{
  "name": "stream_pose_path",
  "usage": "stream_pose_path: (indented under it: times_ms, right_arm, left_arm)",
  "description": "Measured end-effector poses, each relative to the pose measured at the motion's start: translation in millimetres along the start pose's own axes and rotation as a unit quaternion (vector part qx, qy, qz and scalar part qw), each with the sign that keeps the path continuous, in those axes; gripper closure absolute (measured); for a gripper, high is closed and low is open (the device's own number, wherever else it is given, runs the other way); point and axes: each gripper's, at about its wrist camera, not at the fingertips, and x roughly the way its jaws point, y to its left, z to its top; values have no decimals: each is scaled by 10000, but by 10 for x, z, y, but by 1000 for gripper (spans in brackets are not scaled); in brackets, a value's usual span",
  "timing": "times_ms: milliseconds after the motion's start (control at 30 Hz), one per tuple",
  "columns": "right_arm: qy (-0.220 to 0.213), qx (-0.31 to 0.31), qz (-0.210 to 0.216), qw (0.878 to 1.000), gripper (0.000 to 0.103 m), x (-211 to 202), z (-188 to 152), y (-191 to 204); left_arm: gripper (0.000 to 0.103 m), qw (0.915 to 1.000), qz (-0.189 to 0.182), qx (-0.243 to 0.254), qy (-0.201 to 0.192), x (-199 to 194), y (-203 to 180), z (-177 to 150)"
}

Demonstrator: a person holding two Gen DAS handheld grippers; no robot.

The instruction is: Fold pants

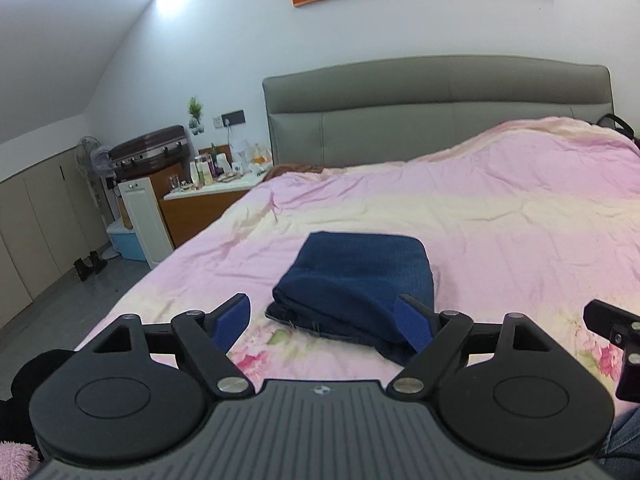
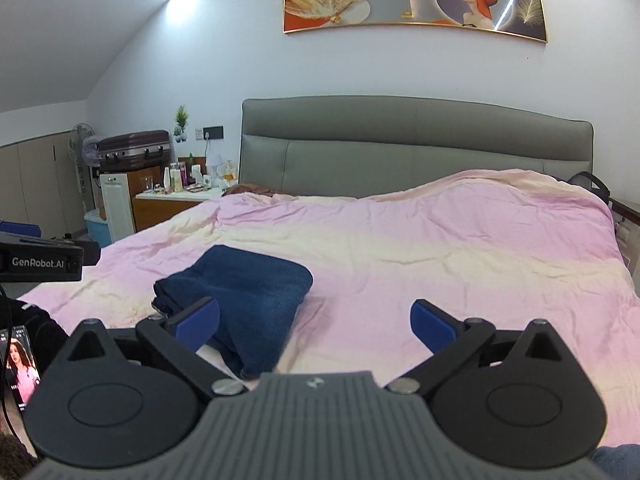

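Note:
The dark blue pants [image 1: 356,280] lie folded into a compact bundle on the pink bedspread [image 1: 500,216]. They also show in the right wrist view [image 2: 244,296], left of centre. My left gripper [image 1: 324,320] is open and empty, held just in front of the bundle's near edge, its blue pads [image 1: 234,320] apart on either side. My right gripper [image 2: 316,320] is open and empty, above the bedspread [image 2: 440,248] to the right of the bundle, its left pad [image 2: 200,320] in front of the cloth.
A grey headboard [image 1: 436,116] stands at the back. A cluttered bedside table [image 1: 204,196], a white cabinet [image 1: 142,216], a suitcase [image 1: 150,152] and a fan [image 1: 92,160] stand left of the bed. A phone [image 2: 20,364] glows at the lower left.

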Motion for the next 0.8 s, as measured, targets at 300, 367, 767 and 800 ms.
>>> stream_pose_path:
  times_ms: [300,367,767,800]
  right_arm:
    - [314,42,-86,9995,5,155,-141,3]
    - [340,51,-87,9994,5,158,-157,-9]
    - [364,83,-106,9992,5,184,-150,-21]
    - [364,82,-106,9992,5,189,-149,-20]
  left_arm:
    - [7,9992,-200,118,334,16,-153,-182]
    - [7,9991,-216,112,355,22,-154,-183]
    - [7,9989,-208,94,406,26,-177,-160]
    - [7,9989,-209,85,401,22,-179,-158]
